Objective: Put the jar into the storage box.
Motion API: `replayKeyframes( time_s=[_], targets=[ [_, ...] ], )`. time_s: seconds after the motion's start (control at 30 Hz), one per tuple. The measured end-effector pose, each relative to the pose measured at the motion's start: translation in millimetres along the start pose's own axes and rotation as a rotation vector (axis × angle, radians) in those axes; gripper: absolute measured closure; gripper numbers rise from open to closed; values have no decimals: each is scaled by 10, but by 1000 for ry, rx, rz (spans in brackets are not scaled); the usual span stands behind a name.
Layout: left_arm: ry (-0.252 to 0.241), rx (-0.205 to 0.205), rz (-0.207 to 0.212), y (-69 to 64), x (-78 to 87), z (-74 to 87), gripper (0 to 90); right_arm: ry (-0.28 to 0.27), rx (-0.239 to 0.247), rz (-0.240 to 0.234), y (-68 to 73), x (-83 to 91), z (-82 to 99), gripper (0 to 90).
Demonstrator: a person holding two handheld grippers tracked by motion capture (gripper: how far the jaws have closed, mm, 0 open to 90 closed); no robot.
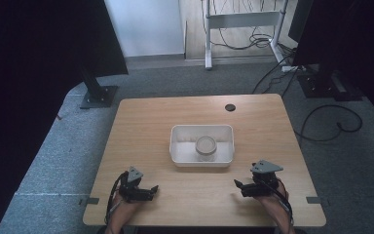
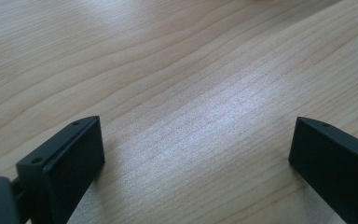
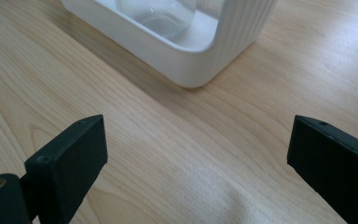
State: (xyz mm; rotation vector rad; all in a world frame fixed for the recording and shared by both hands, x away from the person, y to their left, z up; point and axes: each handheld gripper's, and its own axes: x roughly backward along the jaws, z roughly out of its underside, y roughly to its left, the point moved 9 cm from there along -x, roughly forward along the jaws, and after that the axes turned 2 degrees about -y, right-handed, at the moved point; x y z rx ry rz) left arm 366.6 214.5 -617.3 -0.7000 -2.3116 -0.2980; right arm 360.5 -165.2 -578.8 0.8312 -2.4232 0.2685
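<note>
A white rectangular tray (image 1: 180, 156) sits in the middle of the wooden table (image 1: 141, 122), and a clear glass jar (image 1: 206, 147) stands inside it, right of its centre. My left gripper (image 1: 152, 190) rests low near the table's front left, open, with bare wood between its jaws (image 2: 196, 154). My right gripper (image 1: 238, 186) rests near the front right, open too. In the right gripper view the tray's corner (image 3: 191, 70) and the jar's glass base (image 3: 158, 16) lie just ahead of the open gripper (image 3: 198, 158).
A small dark round grommet (image 1: 230, 107) is set in the table near its far edge. Beyond the table are grey carpet, a black stand base (image 1: 99, 96) at far left, a white frame leg (image 1: 207, 34) and loose cables (image 1: 331, 124) at right.
</note>
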Motion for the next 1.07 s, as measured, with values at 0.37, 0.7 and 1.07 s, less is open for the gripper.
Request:
replayKeyframes(
  time_s=[0.37, 0.7, 1.07],
  targets=[
    [0, 0, 0, 0, 0, 0, 31, 38, -18, 9, -36, 8, 196, 43],
    [0, 0, 0, 0, 0, 0, 31, 92, -35, 13, -51, -9, 380, 43],
    [1, -1, 0, 0, 0, 0, 31, 140, -43, 8, -44, -35, 493, 43]
  ],
)
